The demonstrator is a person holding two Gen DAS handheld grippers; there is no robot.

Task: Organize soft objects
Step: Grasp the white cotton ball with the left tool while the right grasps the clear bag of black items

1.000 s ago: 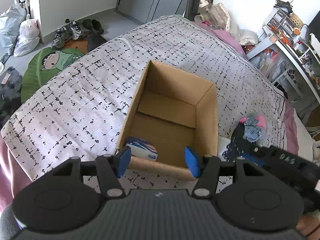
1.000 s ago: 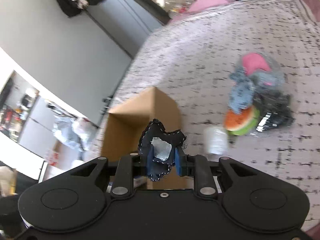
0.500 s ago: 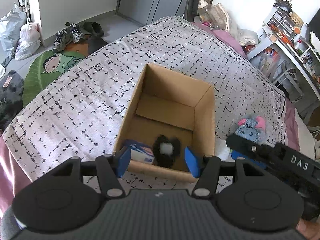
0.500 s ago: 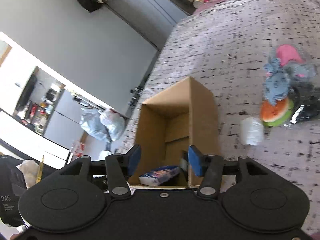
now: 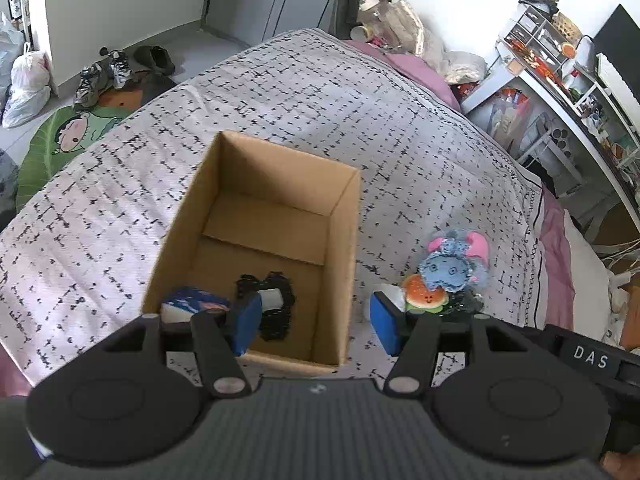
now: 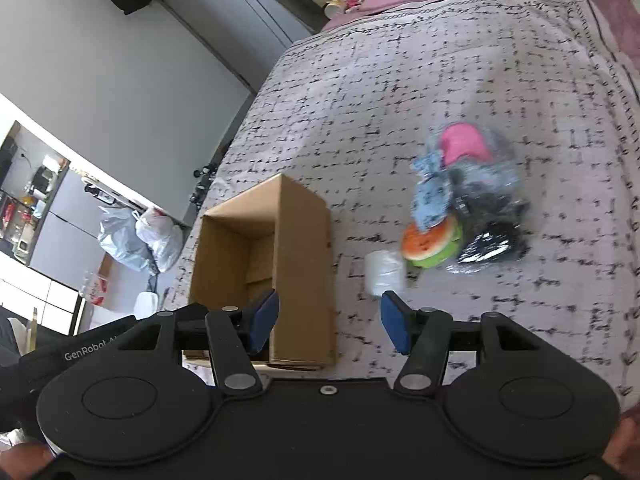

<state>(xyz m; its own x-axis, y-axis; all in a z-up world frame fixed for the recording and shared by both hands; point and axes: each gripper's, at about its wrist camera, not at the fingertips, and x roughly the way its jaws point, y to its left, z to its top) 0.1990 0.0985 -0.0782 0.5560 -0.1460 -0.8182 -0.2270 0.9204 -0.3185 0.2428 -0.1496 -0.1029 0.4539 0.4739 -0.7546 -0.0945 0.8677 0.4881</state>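
Observation:
An open cardboard box [image 5: 344, 240] [image 6: 304, 240] stands on the patterned bedspread. Inside it lie a black fuzzy pouch [image 5: 272, 304] and a blue-and-white packet [image 5: 192, 308]. To the box's right lies a pile: a blue plush with pink ears [image 5: 456, 264] [image 6: 436, 188], an orange-and-green burger toy [image 5: 424, 300] [image 6: 432, 244], a dark item [image 6: 492, 236] and a white roll [image 6: 384, 272]. My left gripper [image 5: 316, 324] is open and empty over the box's near right corner. My right gripper [image 6: 328, 324] is open and empty, just above the box's near right side.
The bedspread [image 5: 320, 92] fills most of both views. Shoes [image 5: 100, 76] and a green cartoon mat [image 5: 52, 140] lie on the floor at left. Plastic bags [image 6: 136, 240] sit beyond the bed. Cluttered shelves [image 5: 560, 80] stand at right.
My right gripper opened and dropped the black fuzzy pouch into the box, then swung right toward the pile. My left gripper shifted to the right.

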